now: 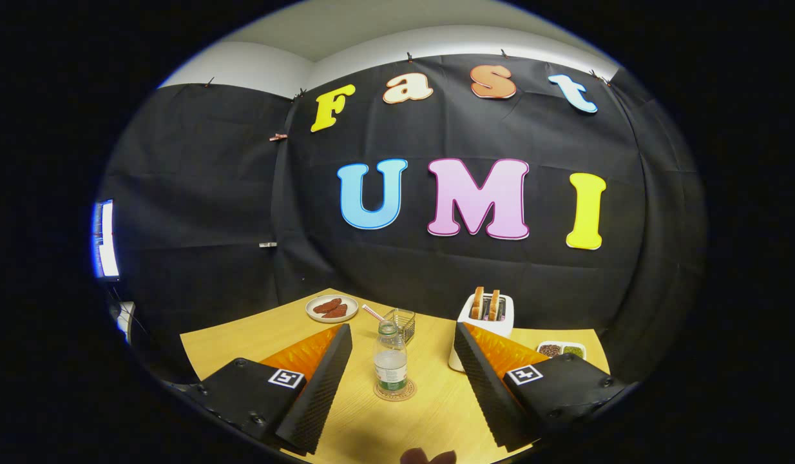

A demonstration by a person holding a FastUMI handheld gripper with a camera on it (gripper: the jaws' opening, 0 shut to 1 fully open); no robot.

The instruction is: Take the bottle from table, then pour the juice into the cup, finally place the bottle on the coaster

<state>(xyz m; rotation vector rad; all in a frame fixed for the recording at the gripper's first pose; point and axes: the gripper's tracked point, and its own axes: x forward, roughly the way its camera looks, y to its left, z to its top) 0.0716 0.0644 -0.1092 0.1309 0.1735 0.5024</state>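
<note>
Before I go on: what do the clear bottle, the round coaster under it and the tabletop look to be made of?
Clear bottle, standing between the open gripper fingers: see-through with a banded label, probably plastic, possibly glass. Round coaster: tan, matte, patterned rim, likely cork or wood. Tabletop: pale wood grain, smooth, likely laminate or veneer.

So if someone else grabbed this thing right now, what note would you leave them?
Hand-held gripper: open, fingers wide apart, holding nothing.
Bottle: upright on the coaster, between and just ahead of the fingers, untouched by either.
Cup: with a straw, just behind the bottle.
Done: the bottle already stands on the coaster. Whether juice was poured, I cannot tell.
Left: check the cup; if it is empty, grasp the bottle, pour, and set it back on the coaster.
</note>
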